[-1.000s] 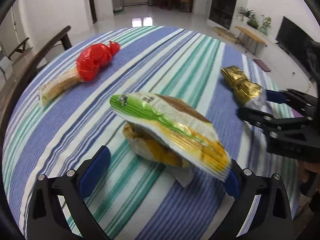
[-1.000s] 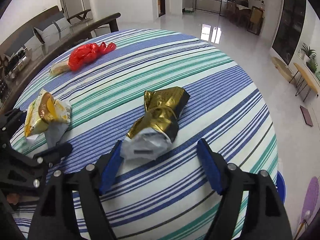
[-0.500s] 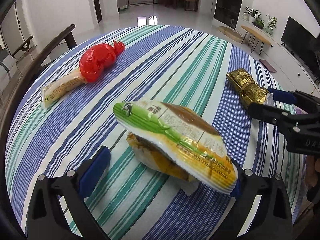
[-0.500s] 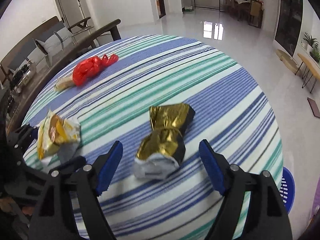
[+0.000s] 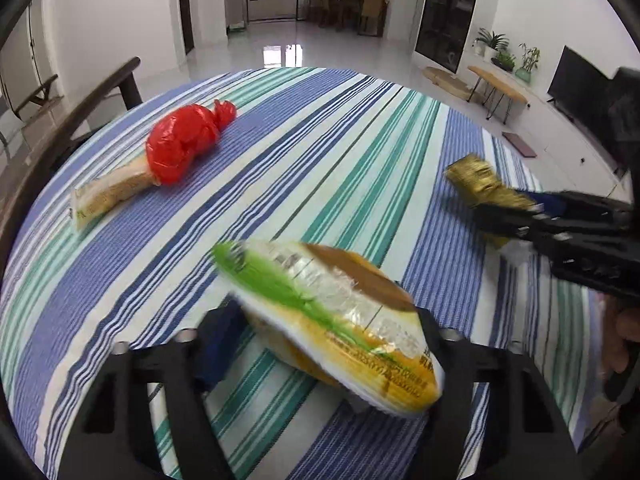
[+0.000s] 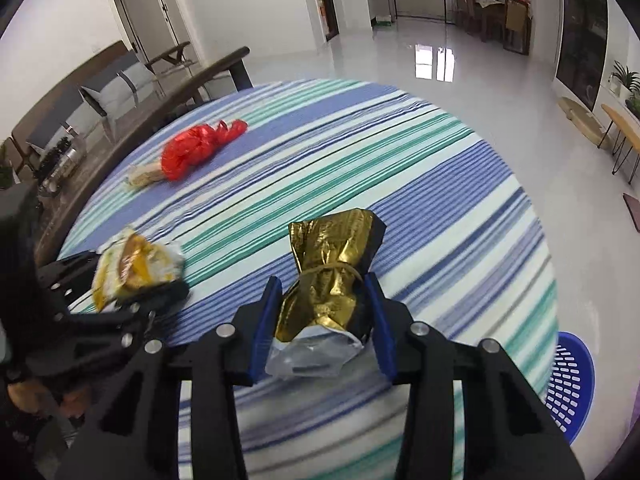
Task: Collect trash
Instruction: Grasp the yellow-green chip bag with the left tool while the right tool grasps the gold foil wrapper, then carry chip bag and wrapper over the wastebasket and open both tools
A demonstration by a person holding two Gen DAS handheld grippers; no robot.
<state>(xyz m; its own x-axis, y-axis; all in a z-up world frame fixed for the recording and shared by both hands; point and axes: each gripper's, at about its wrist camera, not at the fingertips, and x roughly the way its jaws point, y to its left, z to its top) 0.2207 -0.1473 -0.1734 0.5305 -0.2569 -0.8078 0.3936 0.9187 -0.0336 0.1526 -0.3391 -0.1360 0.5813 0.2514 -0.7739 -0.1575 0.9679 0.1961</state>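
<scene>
Closing grippers — yellow-green wrapper [image 5: 332,320]'s print blurred, unreadable.

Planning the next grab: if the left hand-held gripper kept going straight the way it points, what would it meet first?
The green-and-yellow snack bag, already between the closing left hand-held gripper; beyond it, probably the striped tablecloth.
</scene>
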